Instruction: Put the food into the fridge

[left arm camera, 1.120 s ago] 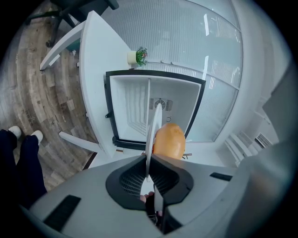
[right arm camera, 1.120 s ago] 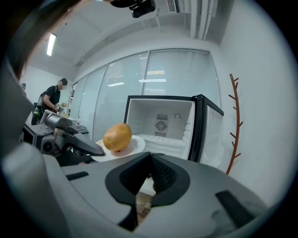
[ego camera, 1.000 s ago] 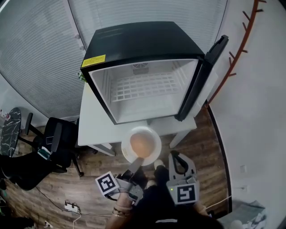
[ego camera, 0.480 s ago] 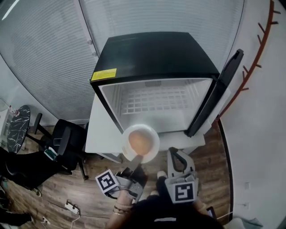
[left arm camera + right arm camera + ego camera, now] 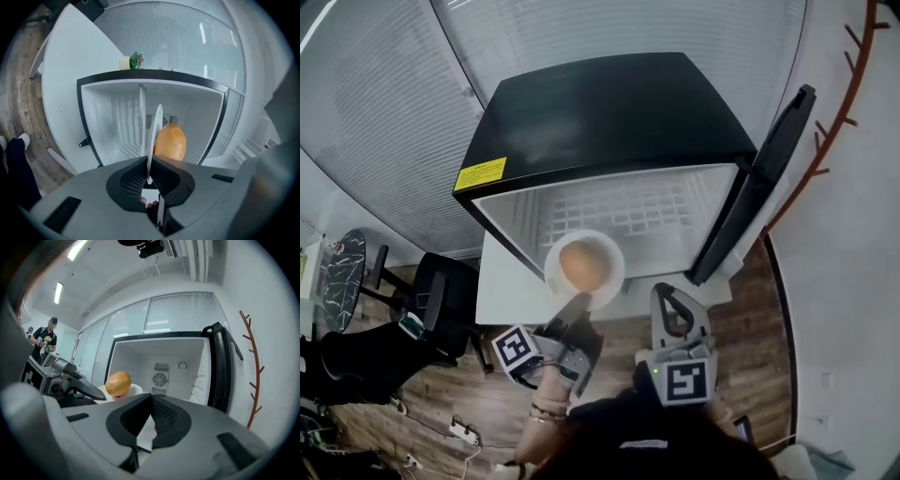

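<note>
- Grips the near rim of a white plate (image 5: pixel 610 272) with the left gripper (image 5: pixel 578 302); jaws clenched on the rim, with the plate (image 5: pixel 153 131) seen edge-on, running up from between them, in the left gripper view (image 5: pixel 149 161).
- Carries on that plate a single round, orange-brown piece of food (image 5: pixel 578 265), sitting near the plate's middle and touching nothing else; appears just right of the upright plate edge in the left gripper view (image 5: pixel 169 142).
- Holds plate and food at the open mouth of the fridge (image 5: pixel 609 108), level with its lower front edge and toward its left side; cannot tell whether the plate's far rim is already past the threshold.
- Hangs the right gripper (image 5: pixel 673 305) just right of the plate, apart from it, in front of the fridge opening; jaws pressed together on nothing in the right gripper view (image 5: pixel 151 398).
- Catches, from the right gripper view, the food (image 5: pixel 117 383) on the plate, off to the left.
- Leaves the fridge's door (image 5: pixel 772 173) swung wide to the right, baring a white interior with a wire shelf (image 5: pixel 628 214) and a round fan vent (image 5: pixel 160 379) on the back wall.
- Rests the fridge on a white table (image 5: pixel 504 292), with a small potted plant (image 5: pixel 136 60) at the fridge's far side.
- Places a black office chair (image 5: pixel 441 295) left of the table and a reddish branch-shaped coat stand (image 5: pixel 840 94) against the right wall.
</note>
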A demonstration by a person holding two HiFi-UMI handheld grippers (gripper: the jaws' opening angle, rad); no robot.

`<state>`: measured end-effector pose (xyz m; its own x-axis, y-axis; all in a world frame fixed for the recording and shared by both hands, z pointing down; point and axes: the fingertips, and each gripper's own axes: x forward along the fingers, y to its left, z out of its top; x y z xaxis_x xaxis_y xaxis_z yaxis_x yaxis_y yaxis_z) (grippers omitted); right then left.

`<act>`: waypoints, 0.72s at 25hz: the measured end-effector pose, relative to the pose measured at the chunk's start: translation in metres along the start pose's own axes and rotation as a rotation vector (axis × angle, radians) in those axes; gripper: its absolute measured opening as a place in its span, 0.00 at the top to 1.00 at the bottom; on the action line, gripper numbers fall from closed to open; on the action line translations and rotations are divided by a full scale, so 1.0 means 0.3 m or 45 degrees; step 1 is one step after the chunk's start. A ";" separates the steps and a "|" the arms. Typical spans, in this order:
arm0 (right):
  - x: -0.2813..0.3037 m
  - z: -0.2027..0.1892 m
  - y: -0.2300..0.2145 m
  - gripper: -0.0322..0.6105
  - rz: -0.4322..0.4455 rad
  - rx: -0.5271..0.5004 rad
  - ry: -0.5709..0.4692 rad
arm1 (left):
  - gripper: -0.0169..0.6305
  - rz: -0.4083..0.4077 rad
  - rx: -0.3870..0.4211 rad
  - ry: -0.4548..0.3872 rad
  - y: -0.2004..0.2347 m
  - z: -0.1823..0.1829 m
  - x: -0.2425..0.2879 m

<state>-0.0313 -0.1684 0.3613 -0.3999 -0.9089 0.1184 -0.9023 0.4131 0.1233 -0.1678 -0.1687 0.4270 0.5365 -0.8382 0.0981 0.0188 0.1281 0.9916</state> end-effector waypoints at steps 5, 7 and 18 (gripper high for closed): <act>0.043 -0.015 -0.078 0.95 -0.029 0.026 -0.003 | 0.95 0.005 0.007 0.017 -0.017 0.030 0.111; 0.055 -0.030 -0.100 0.95 -0.033 0.024 0.010 | 0.95 0.003 0.002 0.026 -0.022 0.027 0.148; 0.093 -0.055 -0.178 0.95 -0.046 0.069 0.000 | 0.94 0.080 0.030 0.055 -0.015 0.031 0.277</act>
<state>0.0083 -0.2147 0.3743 -0.3667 -0.9233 0.1146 -0.9236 0.3760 0.0741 -0.1311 -0.2438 0.4313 0.5719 -0.8051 0.1573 -0.0359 0.1670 0.9853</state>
